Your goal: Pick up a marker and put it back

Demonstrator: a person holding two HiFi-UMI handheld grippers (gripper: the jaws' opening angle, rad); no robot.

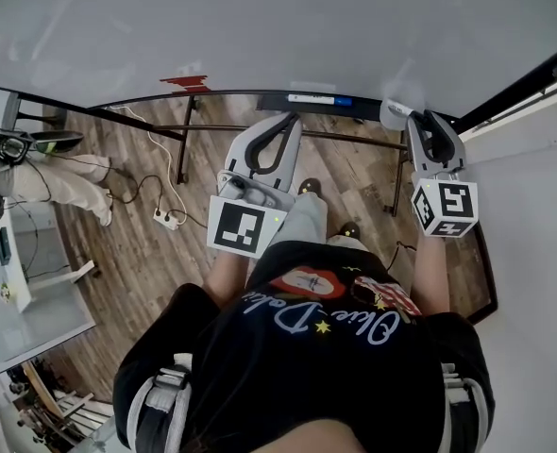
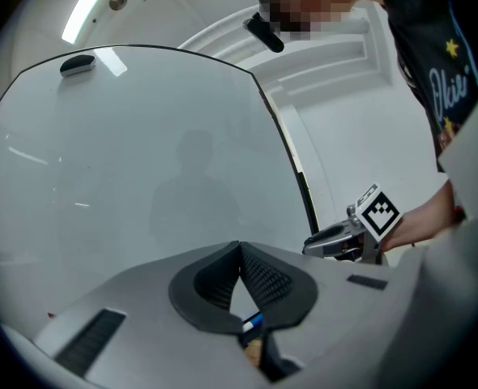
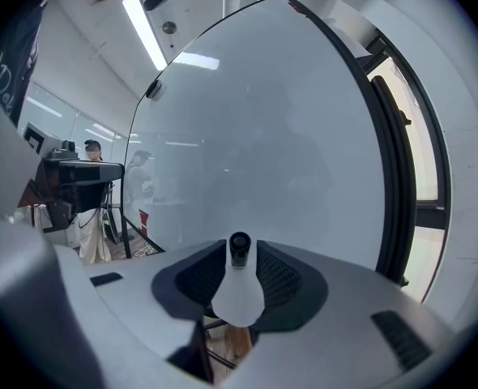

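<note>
I stand facing a whiteboard (image 1: 260,26) with a ledge (image 1: 260,95) along its lower edge. In the right gripper view a marker (image 3: 239,294), white-bodied with a black end, lies lengthwise between the jaws of my right gripper (image 3: 240,258). The pads flank its black end with thin gaps, so this gripper is open. From the head view that gripper (image 1: 433,125) is at the ledge's right end. My left gripper (image 2: 239,248) is shut and empty, level before the board, with a blue-and-white marker (image 2: 253,322) below it. The same gripper (image 1: 288,121) sits mid-ledge.
A blue-and-white marker (image 1: 312,99) lies on the ledge. A power strip with cables (image 1: 165,218) lies on the wooden floor under the board. Someone's legs (image 1: 61,182) and a desk (image 1: 24,291) are at the left. A dark window frame (image 3: 401,160) stands right of the board.
</note>
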